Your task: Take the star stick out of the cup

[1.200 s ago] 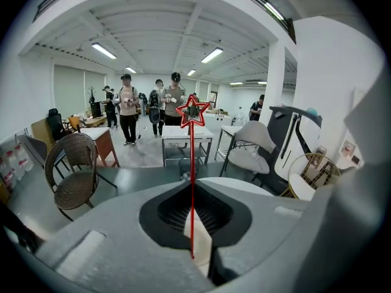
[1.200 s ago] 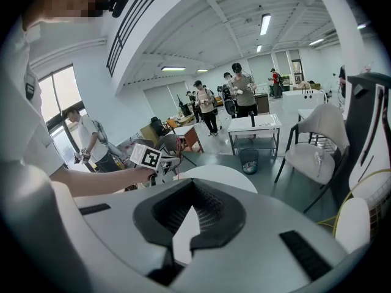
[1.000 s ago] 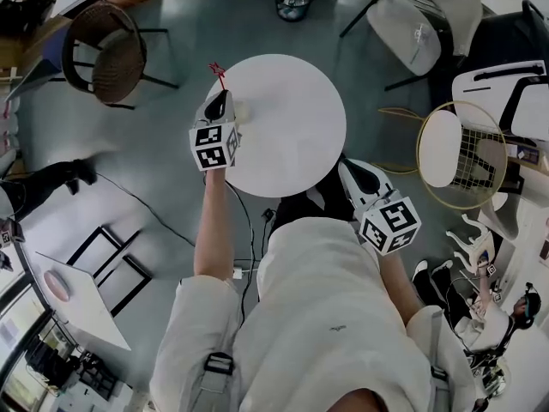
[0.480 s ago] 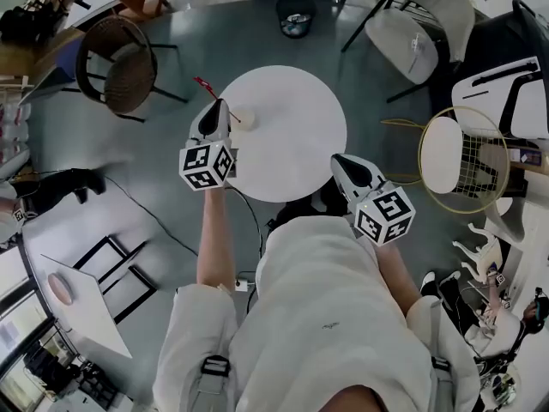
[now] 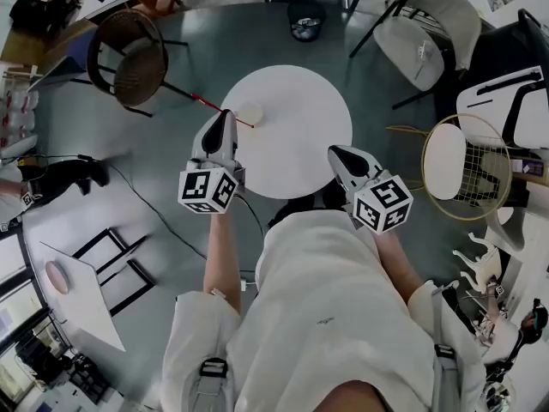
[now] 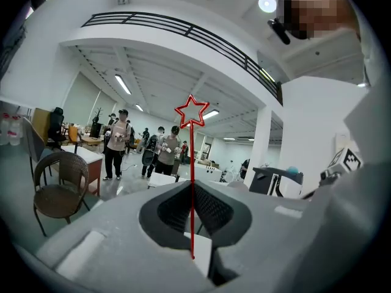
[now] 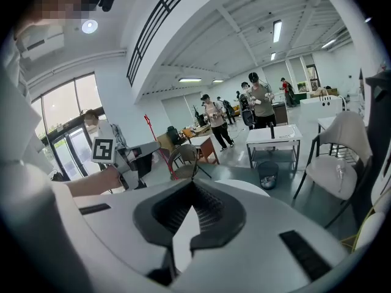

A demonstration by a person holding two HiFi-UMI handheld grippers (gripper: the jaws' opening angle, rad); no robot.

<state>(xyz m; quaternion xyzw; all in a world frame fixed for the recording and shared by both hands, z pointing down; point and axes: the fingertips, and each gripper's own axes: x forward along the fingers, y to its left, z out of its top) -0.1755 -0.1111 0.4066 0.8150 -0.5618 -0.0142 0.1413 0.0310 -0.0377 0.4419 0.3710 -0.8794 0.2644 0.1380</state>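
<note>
My left gripper (image 5: 225,115) is shut on the thin red star stick (image 5: 208,104) and holds it in the air over the left edge of the round white table (image 5: 300,140). In the left gripper view the star stick (image 6: 192,163) stands upright between the shut jaws of the left gripper (image 6: 193,185), its star outline on top and its lower end bare. The cream cup (image 5: 251,112) stays on the table, just right of that gripper. My right gripper (image 5: 336,152) hovers at the table's near right edge. The right gripper (image 7: 194,185) is shut on nothing and looks across at the left one.
A wicker chair (image 5: 129,58) stands left of the table, a white chair (image 5: 425,41) at the back right and a gold wire chair (image 5: 463,157) to the right. A round bin (image 5: 304,20) sits behind the table. Several people stand far off by desks (image 7: 272,136).
My left gripper has risen and drawn back from the cup with the star stick, which now leans out to the left. The right gripper has barely shifted.
</note>
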